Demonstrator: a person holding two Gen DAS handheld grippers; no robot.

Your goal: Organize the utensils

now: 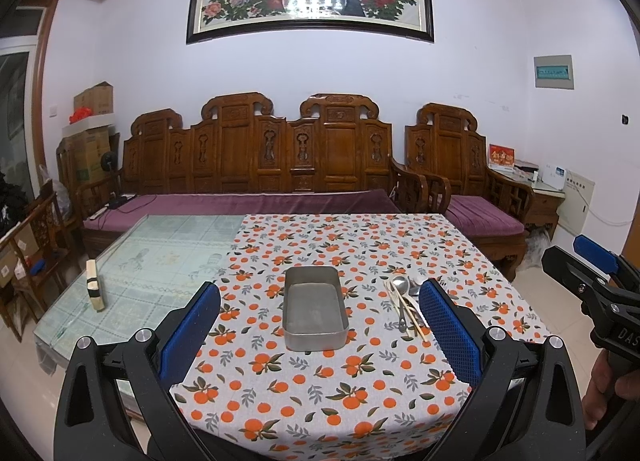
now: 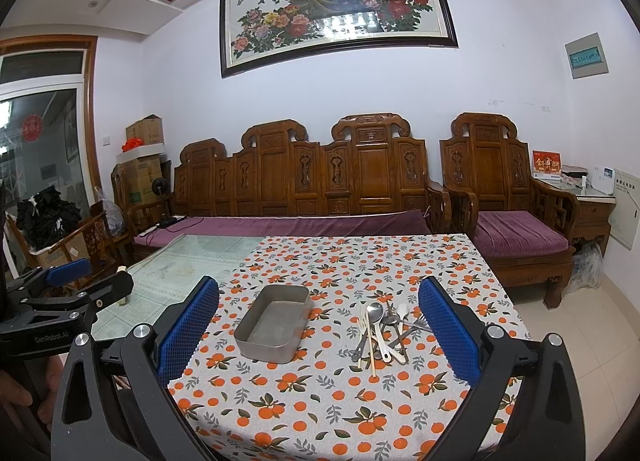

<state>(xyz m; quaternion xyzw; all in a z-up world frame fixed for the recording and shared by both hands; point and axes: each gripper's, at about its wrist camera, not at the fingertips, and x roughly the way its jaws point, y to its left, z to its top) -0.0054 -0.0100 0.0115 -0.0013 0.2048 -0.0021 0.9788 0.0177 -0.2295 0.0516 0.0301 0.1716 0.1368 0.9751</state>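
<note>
An empty grey metal tray (image 1: 314, 341) (image 2: 264, 351) stands on the orange-print tablecloth (image 1: 320, 389). To its right lies a pile of utensils (image 1: 402, 301) (image 2: 380, 329): spoons, forks and pale chopsticks. My left gripper (image 1: 320, 287) hovers open over the near table edge, with the tray framed between its blue pads (image 1: 192, 337). My right gripper (image 2: 320, 285) is also open and empty, and the utensil pile sits just inside its right finger. Each gripper shows at the edge of the other's view: the right gripper (image 1: 576, 257) and the left gripper (image 2: 94, 275).
The cloth covers the right part of a glass-topped table (image 1: 160, 253). A small pale wooden block (image 1: 95, 285) stands on the bare glass at the left. A carved wooden sofa (image 1: 260, 165) and armchair (image 1: 460, 165) stand behind the table. A hand (image 1: 604, 389) holds the right gripper.
</note>
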